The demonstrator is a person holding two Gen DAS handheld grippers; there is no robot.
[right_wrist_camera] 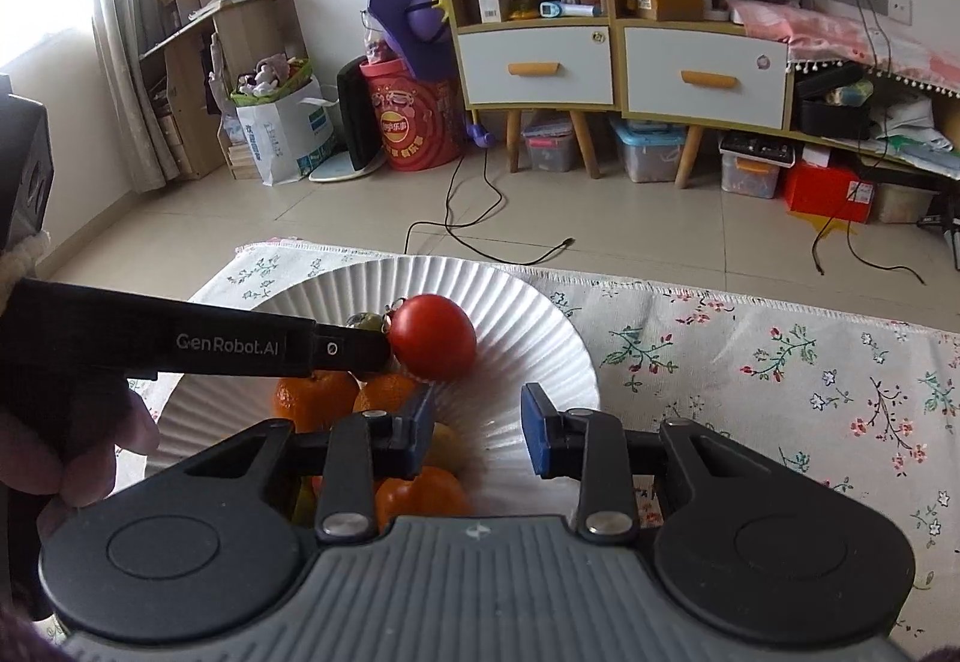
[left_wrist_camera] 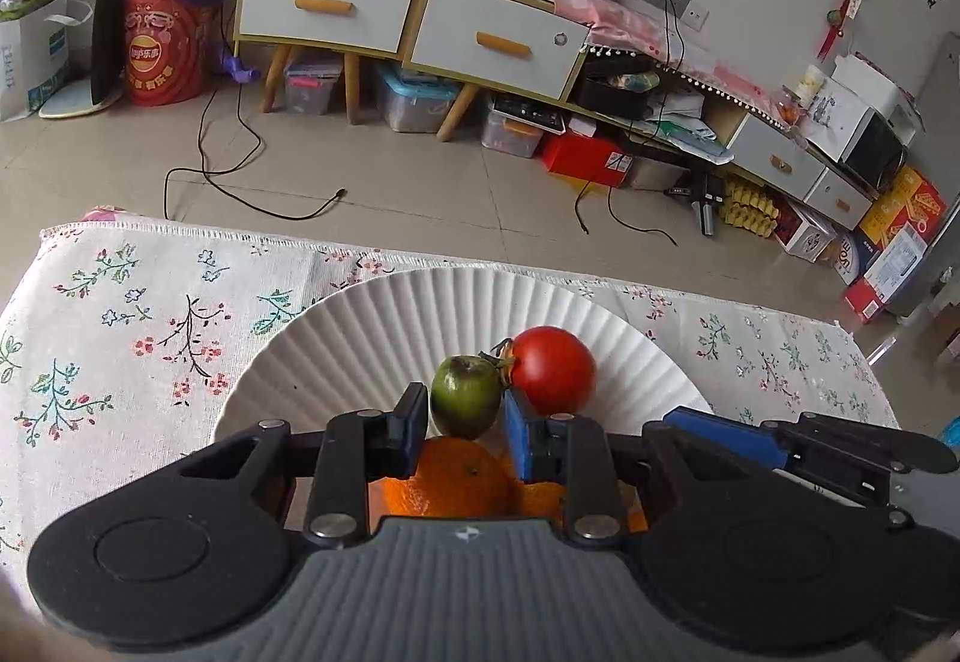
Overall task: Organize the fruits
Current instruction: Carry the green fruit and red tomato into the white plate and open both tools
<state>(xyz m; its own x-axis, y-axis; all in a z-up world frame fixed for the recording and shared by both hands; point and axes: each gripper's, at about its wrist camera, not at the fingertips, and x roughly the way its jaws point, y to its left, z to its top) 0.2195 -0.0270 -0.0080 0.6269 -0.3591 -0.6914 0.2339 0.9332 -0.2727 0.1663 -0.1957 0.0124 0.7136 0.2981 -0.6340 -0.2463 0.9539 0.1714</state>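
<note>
A white fluted plate on the flowered tablecloth holds a red tomato, a small green fruit and several oranges. My left gripper is over the plate with its jaws around the green fruit, close to its sides; I cannot tell whether they press on it. In the right wrist view the left gripper's black body reaches in from the left up to the tomato. My right gripper is open and empty above the plate's near right part.
The flowered tablecloth covers the table, whose far edge lies just beyond the plate. Behind it are tiled floor with loose cables, a drawer cabinet and storage boxes.
</note>
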